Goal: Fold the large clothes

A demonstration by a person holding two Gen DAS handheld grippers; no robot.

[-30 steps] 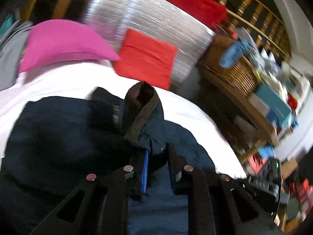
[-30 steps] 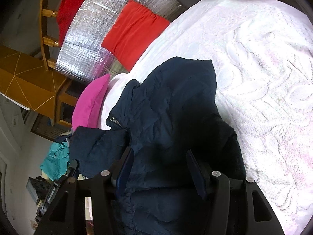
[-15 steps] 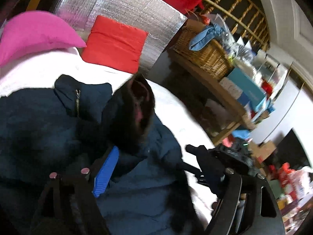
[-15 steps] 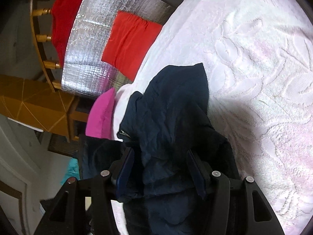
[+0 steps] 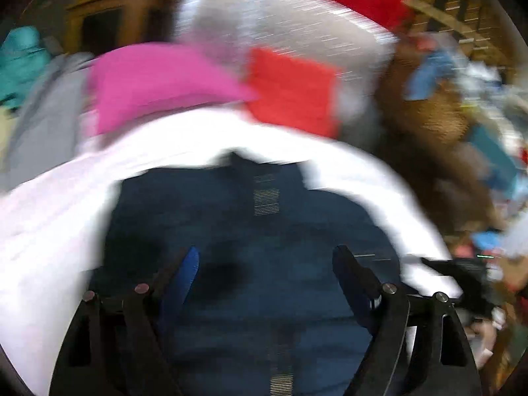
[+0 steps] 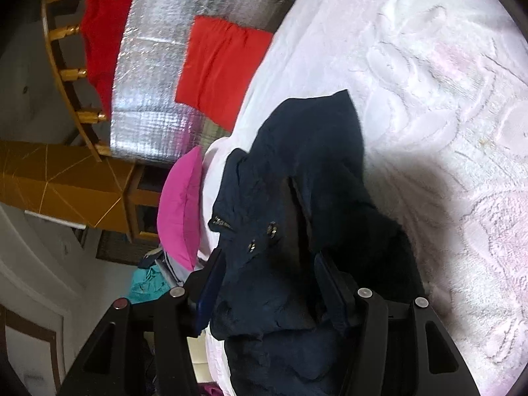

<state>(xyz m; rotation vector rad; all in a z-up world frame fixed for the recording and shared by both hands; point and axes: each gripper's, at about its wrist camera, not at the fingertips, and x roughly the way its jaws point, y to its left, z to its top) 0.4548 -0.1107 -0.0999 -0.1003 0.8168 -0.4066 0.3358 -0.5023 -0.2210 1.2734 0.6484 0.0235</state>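
Observation:
A dark navy jacket (image 5: 231, 204) lies spread on the white bedspread (image 5: 49, 214), with its zip running up the middle. My left gripper (image 5: 267, 254) hovers over the jacket's lower part, its jaws wide apart and nothing pinched between them; this view is blurred by motion. In the right wrist view the jacket (image 6: 313, 148) is bunched up near the bed's edge, two snap buttons showing. My right gripper (image 6: 269, 257) is shut on a thick fold of it, and the cloth fills the gap between the fingers.
A pink pillow (image 5: 158, 79) and a red pillow (image 5: 290, 89) lean at the head of the bed against a silver foil panel (image 6: 151, 66). A wicker basket (image 5: 439, 115) and cluttered shelves stand to the right. The textured bedspread (image 6: 429, 82) stretches beyond the jacket.
My left gripper let go of the dark sleeve end it pinched, opened wide and drew back over the jacket. My right gripper rolled a little and kept its fold of cloth.

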